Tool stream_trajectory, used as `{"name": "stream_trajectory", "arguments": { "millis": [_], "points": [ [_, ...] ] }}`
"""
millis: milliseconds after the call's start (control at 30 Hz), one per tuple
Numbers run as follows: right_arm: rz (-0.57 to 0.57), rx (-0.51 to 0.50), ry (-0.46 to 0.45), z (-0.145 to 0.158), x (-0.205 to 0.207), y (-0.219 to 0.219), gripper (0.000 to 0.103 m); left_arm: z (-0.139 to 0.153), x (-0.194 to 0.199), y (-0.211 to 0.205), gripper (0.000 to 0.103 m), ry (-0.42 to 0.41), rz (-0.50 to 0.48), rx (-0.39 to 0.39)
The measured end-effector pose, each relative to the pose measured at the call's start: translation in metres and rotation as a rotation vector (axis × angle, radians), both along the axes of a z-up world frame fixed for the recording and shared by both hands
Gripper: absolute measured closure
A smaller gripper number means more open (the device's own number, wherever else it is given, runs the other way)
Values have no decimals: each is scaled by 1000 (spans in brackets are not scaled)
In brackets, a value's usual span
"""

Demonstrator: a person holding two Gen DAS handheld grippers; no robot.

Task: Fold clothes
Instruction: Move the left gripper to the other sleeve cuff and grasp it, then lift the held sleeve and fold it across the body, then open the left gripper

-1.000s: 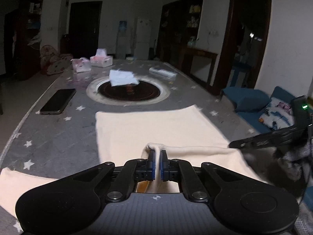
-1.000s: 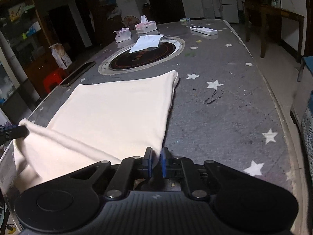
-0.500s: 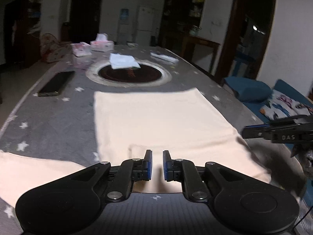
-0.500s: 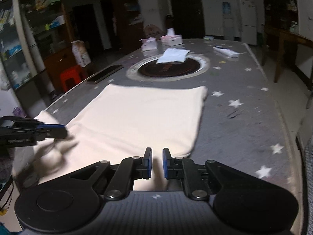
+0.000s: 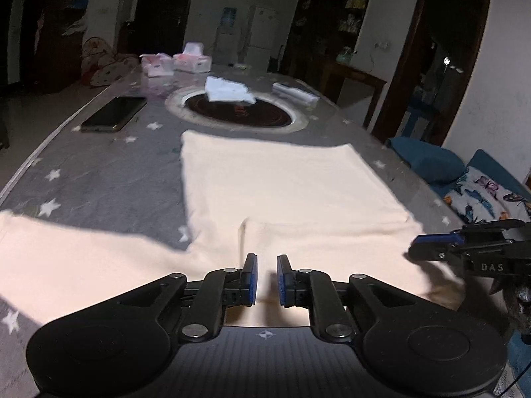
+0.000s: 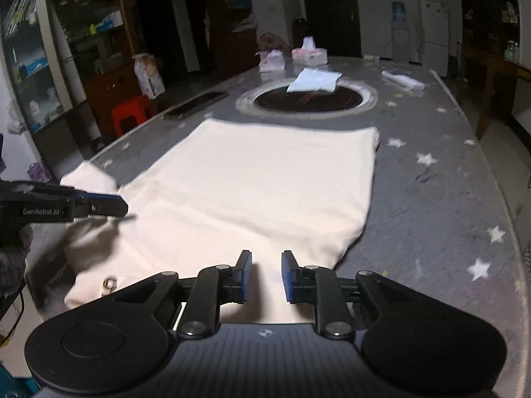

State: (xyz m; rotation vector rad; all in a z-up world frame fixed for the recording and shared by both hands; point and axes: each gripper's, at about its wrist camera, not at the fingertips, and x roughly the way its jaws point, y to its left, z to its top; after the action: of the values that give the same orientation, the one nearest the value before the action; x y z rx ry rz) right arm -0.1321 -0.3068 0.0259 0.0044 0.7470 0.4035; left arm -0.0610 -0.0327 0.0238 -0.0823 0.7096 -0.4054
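A cream garment, soft and matte with a straight far hem, is lying flat on the grey star-printed table, its far edge sitting just short of the round dark cooktop sunk in a pale ring. One sleeve is spreading out to the side, away from the cooktop, in the left wrist view. The left gripper, black with blue pads, is hovering over the near end of the cloth with a narrow gap showing and nothing pinched between its jaws. The right gripper is hanging over the same near end, its jaws having just been opening, cloth beneath but none between them. A folded white cloth is resting across the cooktop's far rim, a flat glossy phone is lying beside the ring, and two pink tissue boxes are standing beyond it.
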Motion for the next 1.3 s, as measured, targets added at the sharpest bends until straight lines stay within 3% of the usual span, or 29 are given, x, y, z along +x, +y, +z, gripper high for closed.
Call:
{"name": "stream_trajectory", "arguments": {
  "millis": [167, 300, 567, 700, 800, 1000, 1133, 1167, 1267, 1300],
  "points": [
    [45, -73, -43, 4, -10, 18, 81, 7, -12, 17, 85, -22, 44, -11],
    [132, -74, -69, 16, -8, 42, 81, 12, -17, 39, 72, -41, 121, -11],
    [278, -64, -79, 14, 10, 103, 81, 13, -22, 103, 58, -42, 363, 15],
    [326, -101, -45, -2, 16, 130, 80, 11, -19, 135, 57, -42, 498, 51],
    [328, -98, -56, 3, 14, 130, 80, 6, -12, 154, 57, -32, 583, 85],
    [307, -84, -81, 17, 3, 117, 79, -5, 8, 178, 57, 22, 684, 55],
    [280, -72, -91, 24, -4, 105, 77, -7, 13, 177, 63, 11, 687, 66],
    [269, -67, -94, 25, -6, 101, 76, -8, 13, 176, 76, 7, 688, 69],
    [236, -51, -105, 29, -12, 89, 76, -7, 14, 178, 93, 4, 682, 48],
    [225, -46, -109, 30, -13, 85, 76, -6, 14, 177, 94, 5, 677, 29]
  ]
}}
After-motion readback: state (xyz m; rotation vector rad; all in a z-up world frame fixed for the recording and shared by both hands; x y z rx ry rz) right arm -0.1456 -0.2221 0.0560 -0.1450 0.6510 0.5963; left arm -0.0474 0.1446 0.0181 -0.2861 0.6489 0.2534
